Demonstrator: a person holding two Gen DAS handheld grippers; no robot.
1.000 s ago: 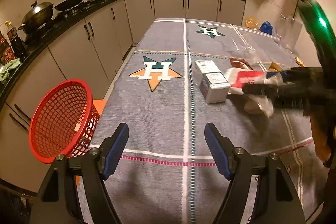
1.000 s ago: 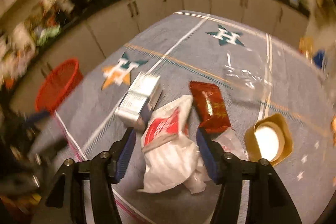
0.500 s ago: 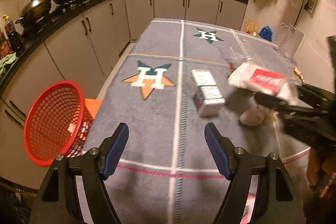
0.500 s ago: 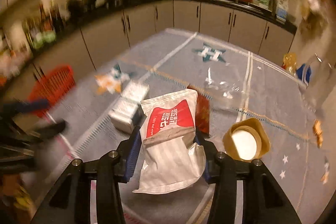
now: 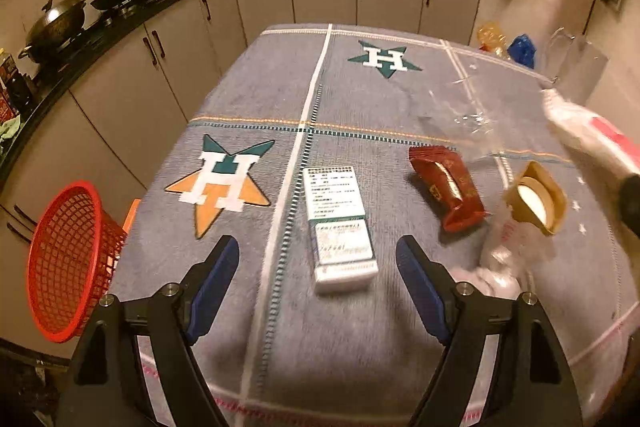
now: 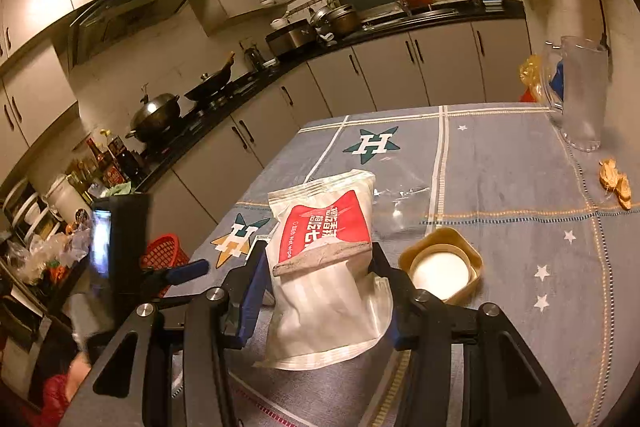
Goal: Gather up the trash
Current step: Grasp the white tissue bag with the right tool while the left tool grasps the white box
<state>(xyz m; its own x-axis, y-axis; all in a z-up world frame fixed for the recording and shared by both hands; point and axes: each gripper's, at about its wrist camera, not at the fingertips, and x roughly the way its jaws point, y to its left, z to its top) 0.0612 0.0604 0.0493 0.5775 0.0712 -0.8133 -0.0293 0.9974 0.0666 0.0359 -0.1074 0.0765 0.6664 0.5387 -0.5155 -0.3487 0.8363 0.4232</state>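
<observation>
The right gripper [image 6: 318, 277] is held tilted down over the grey star-patterned tablecloth [image 6: 520, 179], raised off it, w/ blue-padded jaws clamped on a white and red flat plastic wet-wipe pack [image 6: 326, 247]. The pack stands roughly upright btwn the pads, its lower end hanging free below them. The same pack [image 5: 592, 139] is seen at the right edge of the left wrist view, above the table.

The left gripper [image 5: 318, 279] is pointed steeply down at the cloth, jaws spread apart and just opened further, nothing btwn the pads. A white rectangular cardboard box w/ printed label [image 5: 338, 223] lies flat on the cloth directly ahead of it, not touched. Also on the cloth, right of the box: a dark red foil wrapper [image 5: 448, 187] and a tan plastic cup w/ white contents [image 5: 536, 203]. A red mesh plastic basket [image 5: 64, 263] sits tilted beside the table's left edge.
</observation>
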